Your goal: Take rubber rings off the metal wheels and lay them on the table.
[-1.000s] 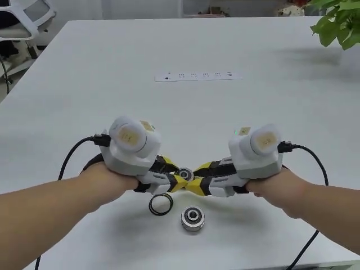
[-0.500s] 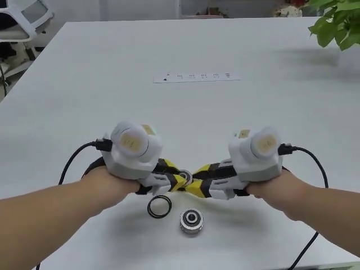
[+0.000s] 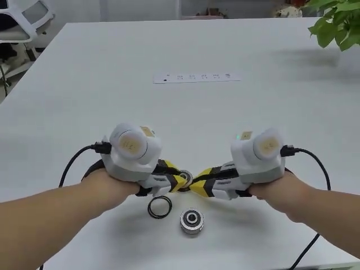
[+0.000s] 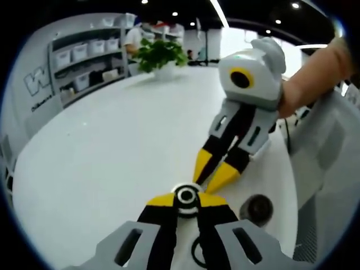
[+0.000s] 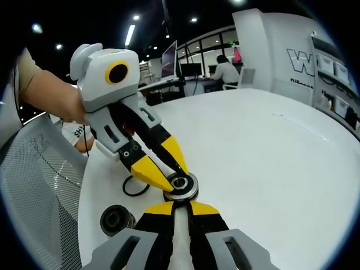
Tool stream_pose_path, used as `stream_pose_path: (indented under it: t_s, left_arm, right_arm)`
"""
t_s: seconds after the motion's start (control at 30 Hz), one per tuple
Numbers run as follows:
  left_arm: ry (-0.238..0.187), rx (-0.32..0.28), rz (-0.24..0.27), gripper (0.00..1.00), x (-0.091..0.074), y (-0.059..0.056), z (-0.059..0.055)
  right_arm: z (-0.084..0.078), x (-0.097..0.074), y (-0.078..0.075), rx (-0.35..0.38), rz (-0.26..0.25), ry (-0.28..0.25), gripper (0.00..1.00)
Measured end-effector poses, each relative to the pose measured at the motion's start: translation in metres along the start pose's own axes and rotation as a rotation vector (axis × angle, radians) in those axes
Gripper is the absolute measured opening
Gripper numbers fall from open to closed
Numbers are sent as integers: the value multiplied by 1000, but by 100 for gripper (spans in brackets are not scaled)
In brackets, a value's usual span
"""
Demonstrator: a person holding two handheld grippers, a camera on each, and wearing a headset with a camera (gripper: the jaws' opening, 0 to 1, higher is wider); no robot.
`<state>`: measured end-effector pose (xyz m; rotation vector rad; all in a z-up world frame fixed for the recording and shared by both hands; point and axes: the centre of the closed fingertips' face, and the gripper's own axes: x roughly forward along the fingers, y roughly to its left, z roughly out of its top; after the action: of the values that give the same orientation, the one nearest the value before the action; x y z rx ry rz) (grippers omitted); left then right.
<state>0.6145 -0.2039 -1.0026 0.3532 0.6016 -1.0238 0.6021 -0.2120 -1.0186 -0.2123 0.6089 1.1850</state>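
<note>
The left gripper [image 4: 185, 201] is clamping the wheel [image 5: 181, 184] just above the table [image 3: 169, 112] while the right gripper [image 5: 175, 209], jaws pinched together, is nipping its rim; peeling the ring [image 5: 194, 187] off steadily is looking wisest.

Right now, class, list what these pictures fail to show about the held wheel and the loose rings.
Small silver metal wheel, head view: yellow jaws hide whether a ring remains on it.
Black rubber rings, head view: overlapping, count unclear.
White power strip, head view: markings too small.
</note>
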Motion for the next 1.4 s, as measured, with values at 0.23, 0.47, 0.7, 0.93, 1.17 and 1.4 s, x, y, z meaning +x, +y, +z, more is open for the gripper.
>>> stream_pose_path:
  t_s: [0.23, 0.47, 0.7, 0.93, 1.17, 1.4]
  left_arm:
    - [3, 4, 2, 13, 0, 0, 0]
    - [4, 5, 6, 13, 0, 1, 0]
    - [4, -2, 15, 13, 0, 1, 0]
    - [9, 3, 22, 12, 1, -1, 0]
    - [15, 5, 30, 12, 1, -1, 0]
    - [28, 17, 39, 12, 1, -1, 0]
  right_arm:
    - [-1, -2, -2, 72, 0, -8, 0]
    - [1, -5, -5, 170, 3, -39, 0]
    - [2, -7, -10, 305, -4, -77, 0]
    - [9, -9, -13, 397, -11, -133, 0]
    - [12, -9, -11, 401, -3, -147, 0]
    - [13, -9, -10, 407, -4, -145, 0]
